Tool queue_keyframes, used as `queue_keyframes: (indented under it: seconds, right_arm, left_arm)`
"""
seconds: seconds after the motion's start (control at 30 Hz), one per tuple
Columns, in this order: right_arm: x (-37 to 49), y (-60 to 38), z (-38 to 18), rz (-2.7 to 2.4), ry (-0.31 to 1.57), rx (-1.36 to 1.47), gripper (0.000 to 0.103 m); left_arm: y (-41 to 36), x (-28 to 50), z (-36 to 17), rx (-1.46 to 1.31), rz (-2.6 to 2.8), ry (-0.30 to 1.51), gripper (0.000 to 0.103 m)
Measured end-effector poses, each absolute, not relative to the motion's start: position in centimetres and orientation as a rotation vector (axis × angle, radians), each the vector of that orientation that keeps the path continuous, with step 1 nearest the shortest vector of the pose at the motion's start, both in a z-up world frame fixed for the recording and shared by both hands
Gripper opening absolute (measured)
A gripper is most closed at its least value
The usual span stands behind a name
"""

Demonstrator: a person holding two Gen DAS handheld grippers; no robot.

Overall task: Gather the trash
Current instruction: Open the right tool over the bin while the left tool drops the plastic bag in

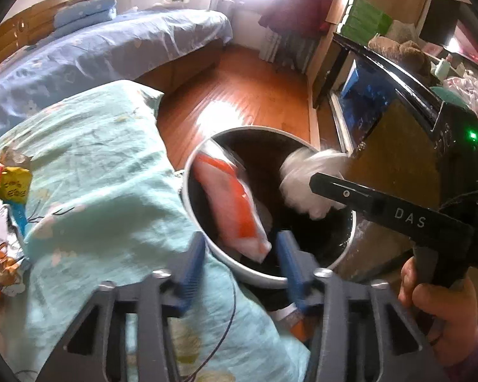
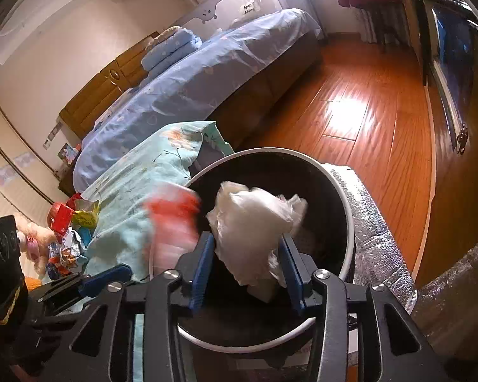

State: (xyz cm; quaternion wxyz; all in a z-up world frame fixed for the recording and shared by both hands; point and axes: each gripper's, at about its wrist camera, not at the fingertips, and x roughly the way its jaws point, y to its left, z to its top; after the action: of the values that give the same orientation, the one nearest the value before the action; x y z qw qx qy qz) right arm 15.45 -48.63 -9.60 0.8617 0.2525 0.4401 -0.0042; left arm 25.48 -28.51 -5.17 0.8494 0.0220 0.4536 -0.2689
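Note:
A round bin with a white rim point(image 1: 226, 262) point(image 2: 341, 175) and black inside stands beside the bed. An orange and white wrapper point(image 1: 231, 203) is blurred in mid-air over the bin, just beyond my open left gripper point(image 1: 239, 265); it also shows as a red blur in the right wrist view point(image 2: 175, 219). My right gripper point(image 2: 245, 270) is open over the bin, with a crumpled white plastic wad point(image 2: 255, 222) point(image 1: 306, 181) between its fingers; whether the pads touch it is unclear.
A teal quilt point(image 1: 95, 175) point(image 2: 149, 184) lies left of the bin, with several bright snack wrappers point(image 1: 6, 222) point(image 2: 70, 219) on it. A blue bed point(image 1: 111, 51) is behind. Wood floor point(image 2: 350, 102) and a foil-covered block point(image 2: 369, 232) lie right.

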Motion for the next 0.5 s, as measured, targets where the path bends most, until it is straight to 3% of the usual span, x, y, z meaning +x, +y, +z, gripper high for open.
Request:
queue_keyframes:
  seconds: [0.03, 0.1, 0.5]
  right_arm:
    - [15.4, -48.7, -9.5, -0.010, 0.919, 0.535, 0.061]
    - [15.2, -48.6, -9.3, -0.012, 0.905, 0.542, 0.068]
    - [13.8, -44.4, -8.1, 0.039, 0.873, 0.530, 0.075]
  left_arm:
    - [-28.3, 25.2, -5.1, 0.044, -0.561, 0.950, 0.051]
    - [-27.6, 24.5, -5.1, 0.030, -0.552, 0.944, 0.051]
    - [-20.4, 19.5, -5.0, -0.076, -0.438, 0.908, 0.054]
